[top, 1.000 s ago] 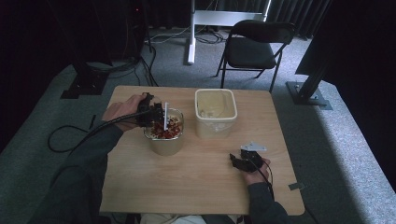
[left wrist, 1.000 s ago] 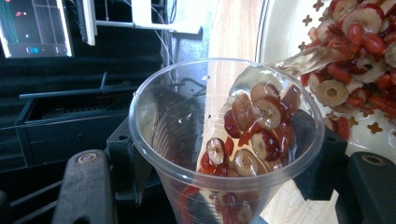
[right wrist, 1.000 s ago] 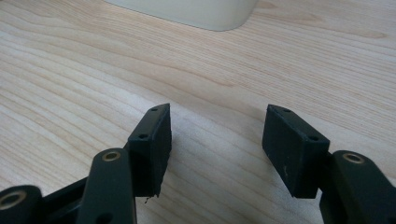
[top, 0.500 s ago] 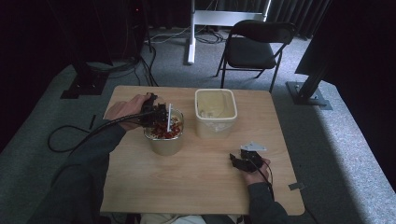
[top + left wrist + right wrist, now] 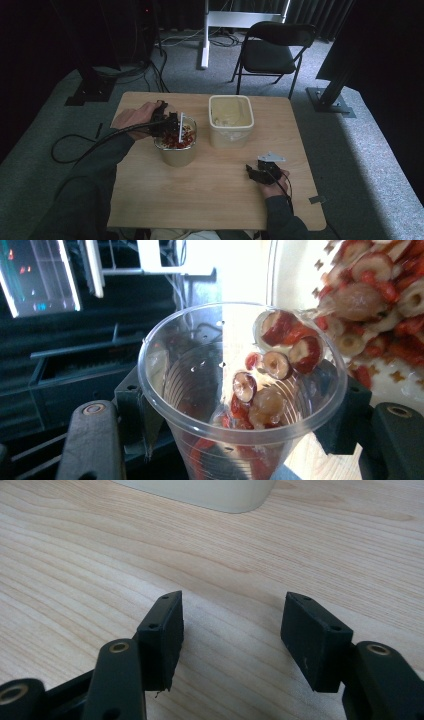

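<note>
Seemingly tilted cup (image 5: 240,405), left claw (image 5: 167,125) clamped

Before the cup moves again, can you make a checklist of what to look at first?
1. Left gripper shut on the cup: ok.
2. Dried fruit in the cup: ok.
3. Cup over the bowl, so spills fall in: ok.
4. Beige tub standing open beside the bowl: ok.
5. Right gripper open, resting on the table, out of the way: ok.
6. Cup full enough: cannot tell.
</note>
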Demonstrator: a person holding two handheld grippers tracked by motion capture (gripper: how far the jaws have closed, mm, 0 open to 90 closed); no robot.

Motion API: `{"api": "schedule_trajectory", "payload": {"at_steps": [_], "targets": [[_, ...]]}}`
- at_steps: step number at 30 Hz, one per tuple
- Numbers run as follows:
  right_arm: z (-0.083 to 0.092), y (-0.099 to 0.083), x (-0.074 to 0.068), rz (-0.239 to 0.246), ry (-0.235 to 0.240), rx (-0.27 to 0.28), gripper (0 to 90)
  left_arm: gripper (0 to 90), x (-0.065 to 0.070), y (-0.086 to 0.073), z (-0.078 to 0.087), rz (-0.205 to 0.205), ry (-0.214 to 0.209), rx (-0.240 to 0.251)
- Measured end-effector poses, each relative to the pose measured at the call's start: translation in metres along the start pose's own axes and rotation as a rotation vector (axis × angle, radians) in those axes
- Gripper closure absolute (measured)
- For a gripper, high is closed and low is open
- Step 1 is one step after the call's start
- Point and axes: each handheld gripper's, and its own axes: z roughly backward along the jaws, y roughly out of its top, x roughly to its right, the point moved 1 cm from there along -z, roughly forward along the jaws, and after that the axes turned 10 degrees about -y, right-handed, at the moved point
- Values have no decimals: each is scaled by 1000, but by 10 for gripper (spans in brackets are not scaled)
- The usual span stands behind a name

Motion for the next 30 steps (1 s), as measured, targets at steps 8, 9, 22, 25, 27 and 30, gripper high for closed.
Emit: {"api": "schedule_trajectory", "payload": {"at_steps": [8,9,22,25,27,30], "targets": [[0,0,0,0,2,0,414,334,0,0,-7,-22,4,-37],[0,0,0,0,2,0,415,335,0,0,-7,-18,2,-36],[0,0,0,-1,3,0,414,335,5,5,-4,-52,21,-47],[0,0,0,0,3,0,413,336,5,7,-2,-64,26,-42],[0,0,0,0,3,0,414,336,5,7,-3,-65,27,-42],[0,0,0,0,3,0,414,335,6,7,-3,-64,29,-43]]}}
